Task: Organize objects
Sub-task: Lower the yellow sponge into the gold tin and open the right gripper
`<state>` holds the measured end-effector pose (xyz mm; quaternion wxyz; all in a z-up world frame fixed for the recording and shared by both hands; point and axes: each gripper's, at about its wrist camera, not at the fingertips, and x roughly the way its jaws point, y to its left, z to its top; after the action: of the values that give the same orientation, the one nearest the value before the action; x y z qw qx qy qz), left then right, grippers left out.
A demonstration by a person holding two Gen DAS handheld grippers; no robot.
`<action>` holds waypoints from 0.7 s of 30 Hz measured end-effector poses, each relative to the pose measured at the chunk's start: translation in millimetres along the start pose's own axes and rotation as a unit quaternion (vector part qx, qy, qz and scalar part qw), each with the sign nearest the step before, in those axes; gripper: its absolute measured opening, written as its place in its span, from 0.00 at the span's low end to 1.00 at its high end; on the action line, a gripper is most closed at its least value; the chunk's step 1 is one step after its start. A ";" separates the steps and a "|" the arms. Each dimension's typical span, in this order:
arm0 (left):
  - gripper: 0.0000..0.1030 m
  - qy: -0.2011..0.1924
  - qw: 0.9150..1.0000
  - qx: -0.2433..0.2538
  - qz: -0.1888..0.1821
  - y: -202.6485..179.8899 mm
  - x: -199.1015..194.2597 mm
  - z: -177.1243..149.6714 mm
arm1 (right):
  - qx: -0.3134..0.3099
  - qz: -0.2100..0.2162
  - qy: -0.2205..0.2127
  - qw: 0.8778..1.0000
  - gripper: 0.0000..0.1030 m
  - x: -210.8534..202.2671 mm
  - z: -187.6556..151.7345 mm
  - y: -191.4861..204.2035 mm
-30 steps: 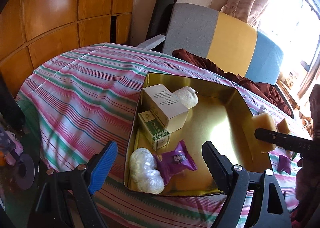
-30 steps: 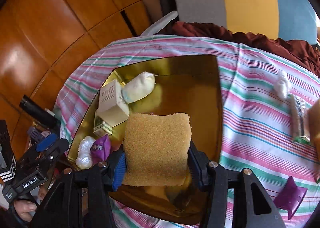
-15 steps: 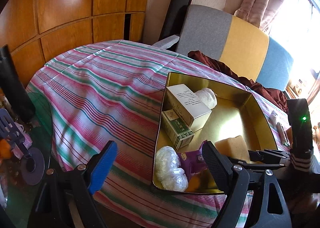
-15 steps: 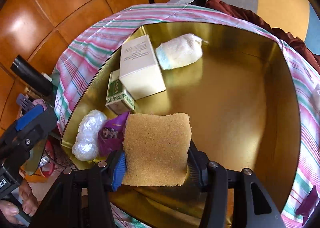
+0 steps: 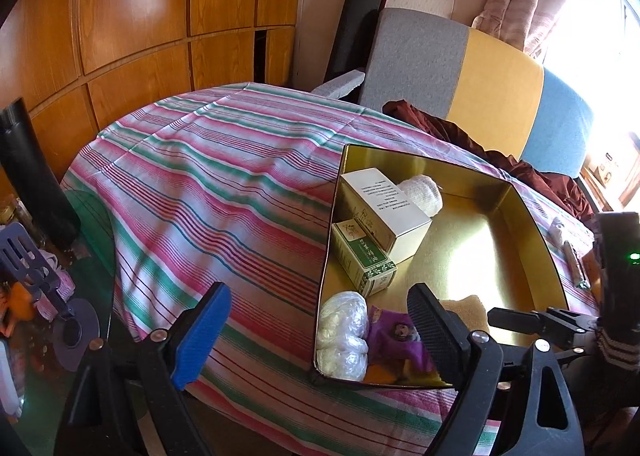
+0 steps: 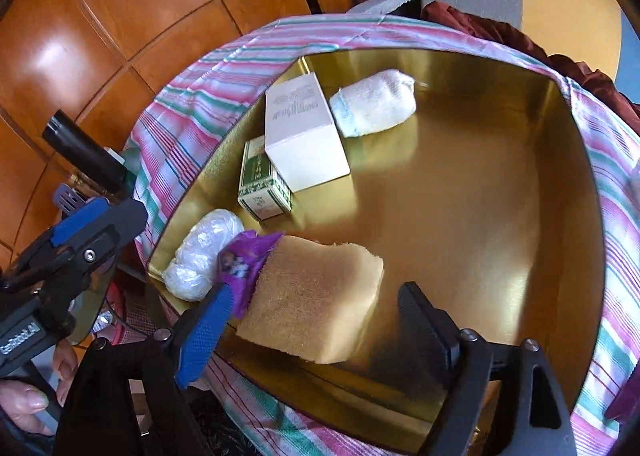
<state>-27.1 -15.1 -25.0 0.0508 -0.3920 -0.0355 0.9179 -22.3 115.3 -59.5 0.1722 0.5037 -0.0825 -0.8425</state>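
A gold tray (image 6: 500, 184) sits on the striped tablecloth (image 5: 208, 184). In it lie a white box (image 6: 304, 136), a green box (image 6: 262, 184), a rolled white cloth (image 6: 376, 102), a clear plastic bundle (image 6: 204, 256), a purple packet (image 6: 244, 260) and a tan sponge (image 6: 316, 296). My right gripper (image 6: 316, 320) is open over the tray's near edge, with the sponge lying free between its fingers on the tray floor. My left gripper (image 5: 320, 330) is open and empty at the tray's near left corner (image 5: 320, 372). The sponge (image 5: 466, 308) shows partly behind the left gripper's right finger.
A grey, yellow and blue sofa (image 5: 480, 84) with a dark red cloth (image 5: 440, 128) stands behind the table. Small items (image 5: 572, 256) lie on the cloth right of the tray. Wood panelling (image 5: 140, 16) is at the left. Clutter (image 5: 36, 288) sits below the table's left edge.
My right gripper has opened and let go of the sponge, which now rests in the tray beside the purple packet. My left gripper has drifted left.
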 end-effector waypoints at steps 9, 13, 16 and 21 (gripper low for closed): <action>0.88 -0.016 0.999 0.032 -0.005 -18.5 -11.2 2.6 | 0.041 -0.032 -0.052 0.997 0.84 -49.4 -5.1 -39.4; 0.88 -0.018 0.999 0.049 -0.011 -30.9 -14.2 3.3 | 0.071 -0.063 -0.073 0.993 0.84 -79.1 -12.3 -74.1; 0.88 -0.021 0.998 0.064 -0.017 -42.4 -16.9 4.1 | 0.089 -0.103 -0.079 0.988 0.84 -100.0 -19.2 -104.8; 0.88 -0.027 0.994 0.103 -0.028 -66.9 -20.4 5.0 | 0.137 -0.178 -0.092 0.970 0.84 -142.2 -34.9 -166.9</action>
<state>-12.3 48.8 0.1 0.1159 -0.3589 0.0470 0.9250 35.4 324.3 -11.7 -0.0597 0.4496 -0.1220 -0.8828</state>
